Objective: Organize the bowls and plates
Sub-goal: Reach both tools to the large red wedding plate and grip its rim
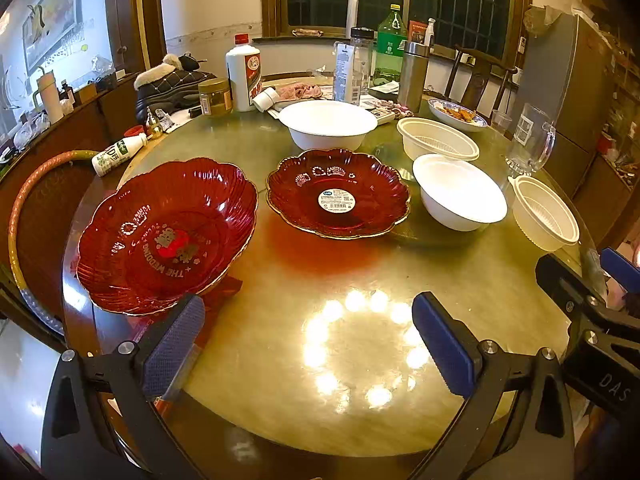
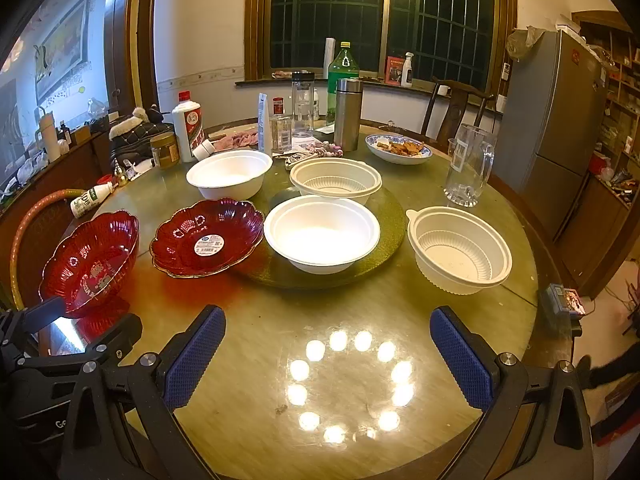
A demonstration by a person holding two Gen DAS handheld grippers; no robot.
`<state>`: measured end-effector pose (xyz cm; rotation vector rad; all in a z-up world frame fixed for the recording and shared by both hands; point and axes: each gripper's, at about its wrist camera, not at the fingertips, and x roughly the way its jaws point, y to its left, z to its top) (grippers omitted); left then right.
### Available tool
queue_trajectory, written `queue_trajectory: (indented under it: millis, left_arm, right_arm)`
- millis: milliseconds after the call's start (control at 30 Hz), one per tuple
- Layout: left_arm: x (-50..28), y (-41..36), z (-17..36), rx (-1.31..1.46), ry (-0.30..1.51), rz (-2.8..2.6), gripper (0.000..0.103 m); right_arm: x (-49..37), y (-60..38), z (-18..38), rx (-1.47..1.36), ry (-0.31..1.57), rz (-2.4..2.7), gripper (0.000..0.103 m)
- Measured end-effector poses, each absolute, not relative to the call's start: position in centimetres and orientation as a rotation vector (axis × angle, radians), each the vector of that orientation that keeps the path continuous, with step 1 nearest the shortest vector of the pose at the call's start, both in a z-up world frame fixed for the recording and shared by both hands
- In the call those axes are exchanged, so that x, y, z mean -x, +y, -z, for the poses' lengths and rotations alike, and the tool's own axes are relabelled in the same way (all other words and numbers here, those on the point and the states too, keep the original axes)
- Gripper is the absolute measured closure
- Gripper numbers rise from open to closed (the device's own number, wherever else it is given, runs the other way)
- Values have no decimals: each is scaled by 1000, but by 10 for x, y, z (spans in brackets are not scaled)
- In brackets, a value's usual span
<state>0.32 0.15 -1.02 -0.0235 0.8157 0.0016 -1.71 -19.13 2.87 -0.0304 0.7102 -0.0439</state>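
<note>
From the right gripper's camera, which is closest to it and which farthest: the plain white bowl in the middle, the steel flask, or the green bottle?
From the right gripper, in the right wrist view:
1. White bowl, straight ahead, mid-table.
2. Steel flask, behind the bowls, far side of the table.
3. Green bottle, just behind the flask, toward the window.

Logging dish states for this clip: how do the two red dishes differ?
The left red dish sits tilted on a pedestal foot; the right red dish lies flat and low. The right one has a white sticker in its centre, the left gold lettering. Both are scalloped, translucent red, gold-rimmed.
</note>
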Motion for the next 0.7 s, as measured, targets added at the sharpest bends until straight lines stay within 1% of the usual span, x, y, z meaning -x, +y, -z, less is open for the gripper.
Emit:
queue_trajectory:
  millis: [300, 367, 433, 567, 633, 700]
  left_arm:
    - [-4, 18, 8, 95, 825, 36, 0]
    - [0, 32, 0, 128, 797, 48, 0]
    - [7, 55, -9, 180, 753, 44, 0]
    - [18, 129, -22, 321, 649, -65, 0]
    - [17, 162, -17, 359, 649, -143, 0]
    - [13, 189, -5, 404, 687, -198, 0]
  right_arm:
    - [15, -185, -30, 31, 702, 23, 0]
    - [14, -180, -31, 22, 699, -7, 0]
    - [12, -174, -33, -8, 704, -76, 0]
    - [-2, -160, -31, -96, 735, -216, 0]
    - [-13, -145, -27, -120, 763, -275, 0]
    - [-26, -128, -19, -155, 794, -343, 0]
